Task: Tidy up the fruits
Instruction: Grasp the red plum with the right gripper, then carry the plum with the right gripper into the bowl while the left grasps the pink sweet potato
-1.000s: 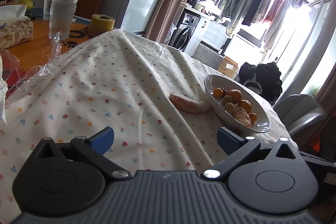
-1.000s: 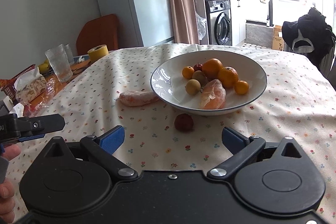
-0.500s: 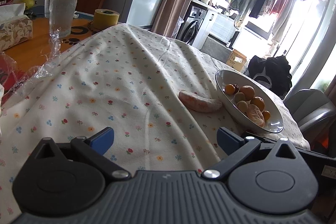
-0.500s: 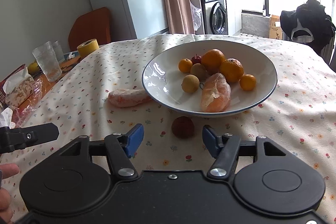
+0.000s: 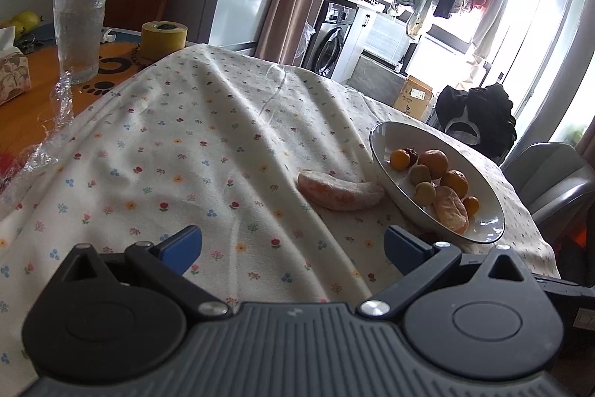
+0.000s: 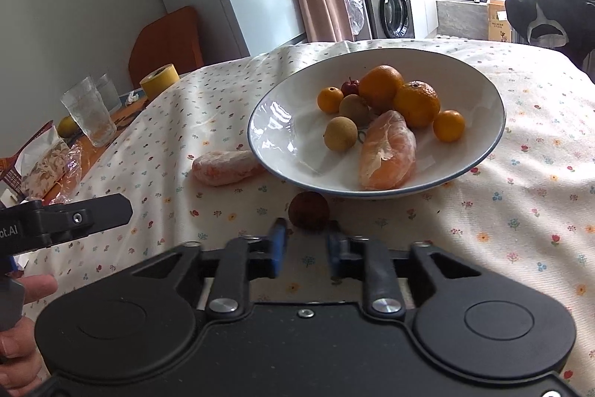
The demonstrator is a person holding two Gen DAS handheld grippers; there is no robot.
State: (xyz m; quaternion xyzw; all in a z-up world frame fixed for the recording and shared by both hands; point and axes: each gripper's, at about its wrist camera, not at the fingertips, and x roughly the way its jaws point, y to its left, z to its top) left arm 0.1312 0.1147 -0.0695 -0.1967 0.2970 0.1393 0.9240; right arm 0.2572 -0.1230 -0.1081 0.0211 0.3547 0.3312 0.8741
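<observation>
Right gripper (image 6: pixel 305 243) fingers narrowed to a small gap, nothing held, lined up w/ the dark red fruit (image 6: pixel 309 211) just in front of the bowl (image 6: pixel 479 92), prob. sized for it. Left gripper (image 5: pixel 293 250) fingers wide apart, empty, facing the peeled segment (image 5: pixel 339 193) beside the bowl.

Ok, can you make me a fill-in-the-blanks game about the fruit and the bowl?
1. Most of the fruit sits in a white ____ with a blue rim.
2. The dark red fruit lies on the ____, in front of the bowl, not in it.
3. The left gripper has its fingers wide ____.
4. The glass stands next to a roll of ____ tape.

Missing words: bowl; tablecloth; open; yellow
</observation>
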